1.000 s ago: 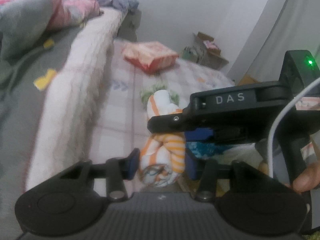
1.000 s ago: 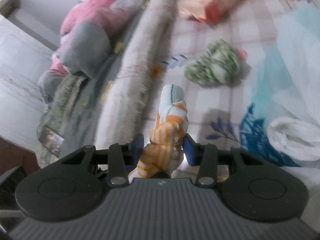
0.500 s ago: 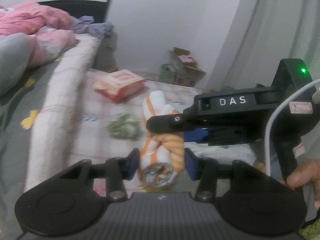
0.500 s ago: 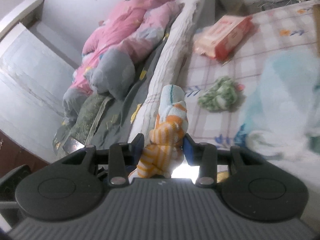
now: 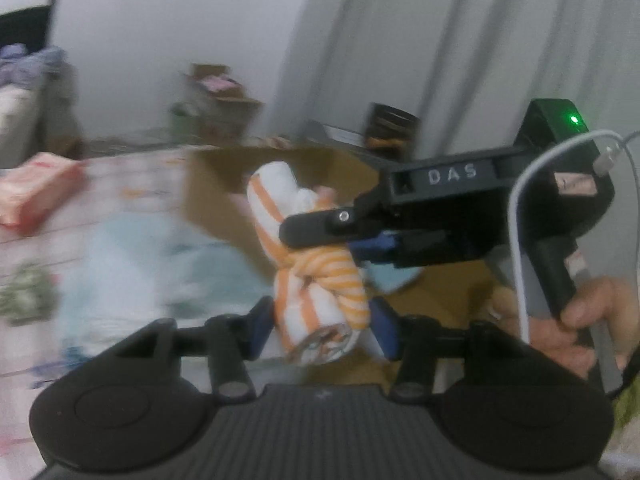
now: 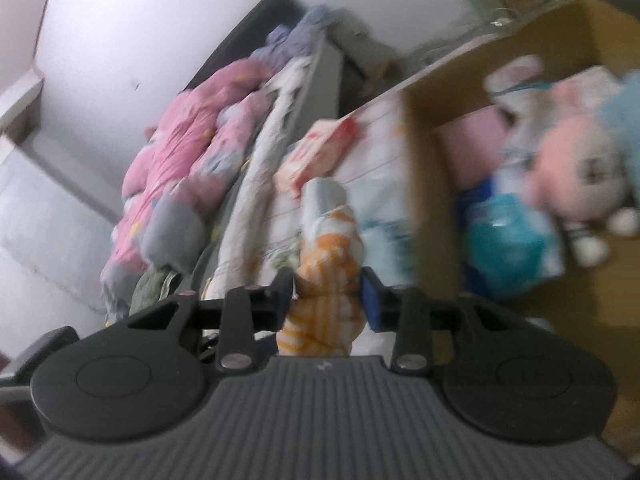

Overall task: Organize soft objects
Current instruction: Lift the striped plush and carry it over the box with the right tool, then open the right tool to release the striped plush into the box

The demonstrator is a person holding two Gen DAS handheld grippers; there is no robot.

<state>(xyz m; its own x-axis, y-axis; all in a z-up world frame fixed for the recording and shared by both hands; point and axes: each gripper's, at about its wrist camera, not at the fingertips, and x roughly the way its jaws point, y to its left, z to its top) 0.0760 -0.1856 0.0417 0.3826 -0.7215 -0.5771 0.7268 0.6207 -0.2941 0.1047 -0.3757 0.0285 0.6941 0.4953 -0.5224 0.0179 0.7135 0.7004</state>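
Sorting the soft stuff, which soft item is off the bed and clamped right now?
The orange-and-white striped rolled cloth; the green-and-white bundle lies on the bed.

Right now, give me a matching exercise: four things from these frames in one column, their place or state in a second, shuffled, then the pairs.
Things:
1. orange-and-white striped knotted cloth bundle
2. pink round-headed plush toy
3. red-and-pink flat packet
4. pink rumpled quilt

Places:
A. lying on the checked sheet
B. inside the brown cardboard box
C. heaped on the bed by the wall
D. between the jaws of both grippers

Pairs: 1-D, 2-B, 3-A, 4-C
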